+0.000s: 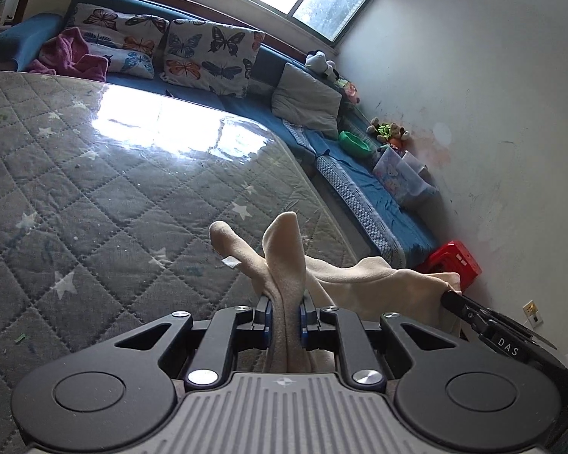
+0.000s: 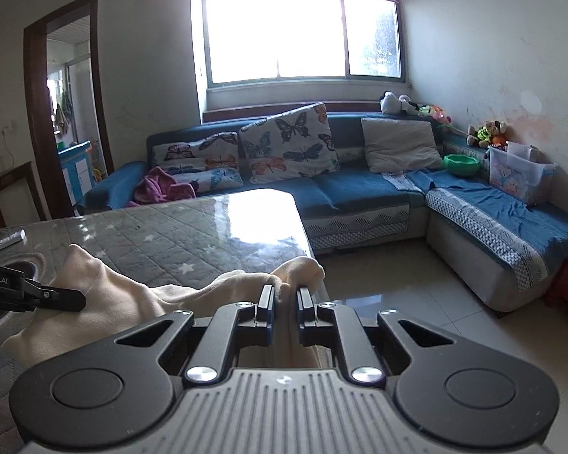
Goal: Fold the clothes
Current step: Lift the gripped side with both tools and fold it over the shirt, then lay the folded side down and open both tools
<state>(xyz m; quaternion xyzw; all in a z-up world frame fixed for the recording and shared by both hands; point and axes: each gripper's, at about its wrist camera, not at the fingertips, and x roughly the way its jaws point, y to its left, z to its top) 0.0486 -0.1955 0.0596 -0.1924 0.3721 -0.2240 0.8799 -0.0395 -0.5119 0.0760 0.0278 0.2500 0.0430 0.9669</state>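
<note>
The blue sofa point(image 2: 363, 185) wraps the far corner under the window point(image 2: 303, 26), with butterfly cushions point(image 2: 287, 143) and a grey cushion point(image 2: 401, 143) propped along its back. In front of it stands the table point(image 2: 178, 234), covered in grey quilted cloth with white stars under a glossy sheet that throws back the window light. Over the table's near end hangs the cream garment point(image 1: 378, 280), stretched between my two grippers and lifted off the surface where I hold it; its lower part drops out of sight, so I cannot tell whether it touches the table. My left gripper point(image 1: 284, 316) has its jaws clenched on a bunched fold of the garment, two rounded ends of fabric sticking up beyond the tips. My right gripper point(image 2: 284, 302) has its jaws pinched on another edge of the same garment, near the table's right corner. A pink cloth point(image 2: 163, 189) lies crumpled on the sofa's left seat, a green bowl point(image 2: 462, 164) sits on the corner section, and a small white tag point(image 1: 231, 262) shows on the garment.
</note>
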